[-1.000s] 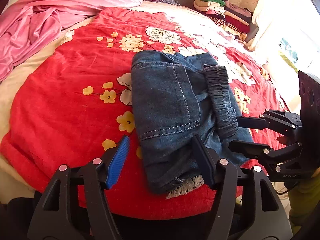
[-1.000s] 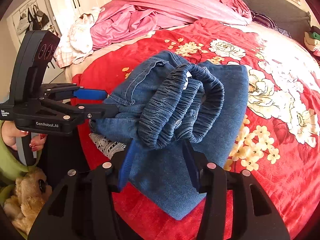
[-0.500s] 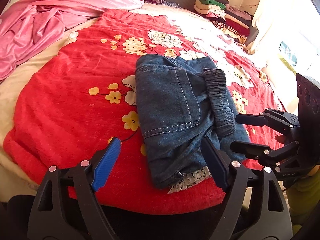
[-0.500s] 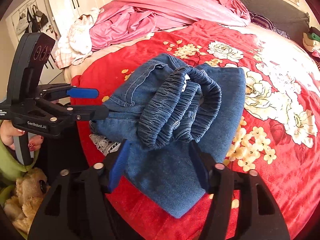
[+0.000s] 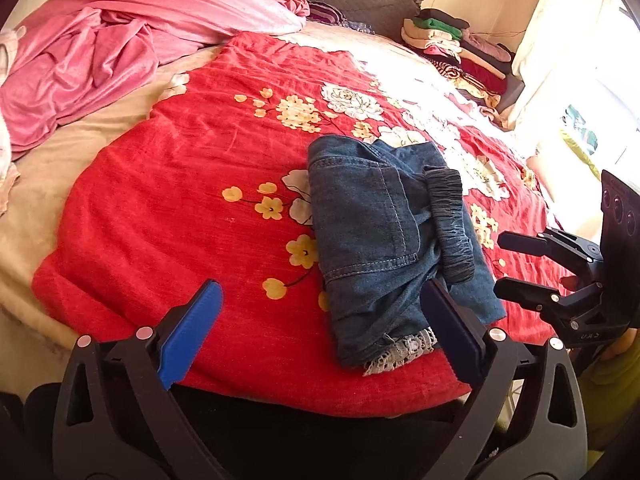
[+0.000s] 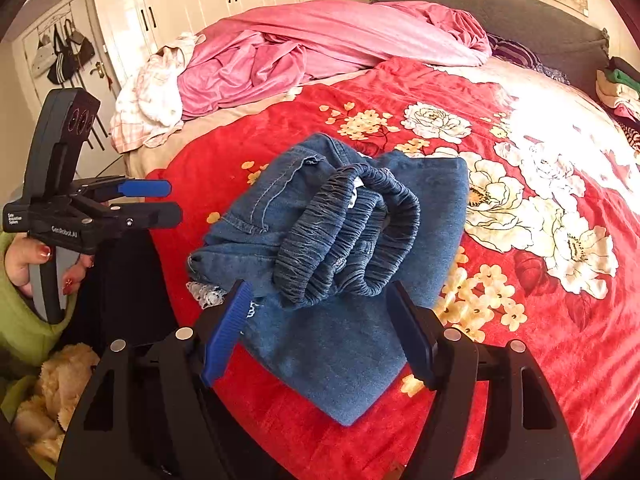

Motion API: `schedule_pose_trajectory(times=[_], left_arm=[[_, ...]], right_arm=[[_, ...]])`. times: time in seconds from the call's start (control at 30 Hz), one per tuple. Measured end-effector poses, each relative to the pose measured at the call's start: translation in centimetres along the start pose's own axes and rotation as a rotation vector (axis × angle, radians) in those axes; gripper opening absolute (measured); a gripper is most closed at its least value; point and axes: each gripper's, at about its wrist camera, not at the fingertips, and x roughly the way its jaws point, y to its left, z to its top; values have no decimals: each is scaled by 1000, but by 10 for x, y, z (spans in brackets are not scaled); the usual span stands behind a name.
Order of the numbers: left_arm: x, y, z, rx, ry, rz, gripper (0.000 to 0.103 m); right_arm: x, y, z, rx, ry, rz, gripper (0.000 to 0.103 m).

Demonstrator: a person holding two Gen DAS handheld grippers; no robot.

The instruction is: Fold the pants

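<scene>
Pants [image 5: 380, 232] folded into a compact denim bundle near the front edge of the red floral blanket [image 5: 180, 208], elastic waistband [image 6: 348, 236] bunched on top, lace trim [image 5: 400, 354] poking out at the near end. Fold judged essentially complete — bundle lying free, nothing pinned. Left gripper [image 5: 320, 336] spread wide, holding nothing, one finger just beside the bundle's near corner. Right gripper [image 6: 320, 324] likewise agape and empty, fingers flanking the waistband without clamping — positioned as for release or a last tidy. Pink bedding [image 5: 120, 40] and stacked clothes [image 5: 456, 48] well apart.
</scene>
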Motion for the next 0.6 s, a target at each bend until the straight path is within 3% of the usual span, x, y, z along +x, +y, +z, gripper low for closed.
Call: schedule_pose_trajectory(times=[0.37,0.6], left_arm=[[-9,27,-7,-58,-2,21,93],[-1,5,-24,22,37,-10,91]], right_arm=[[7,39,-9,-112,25,62,65],[5,42,-1,-140,8,38,61]])
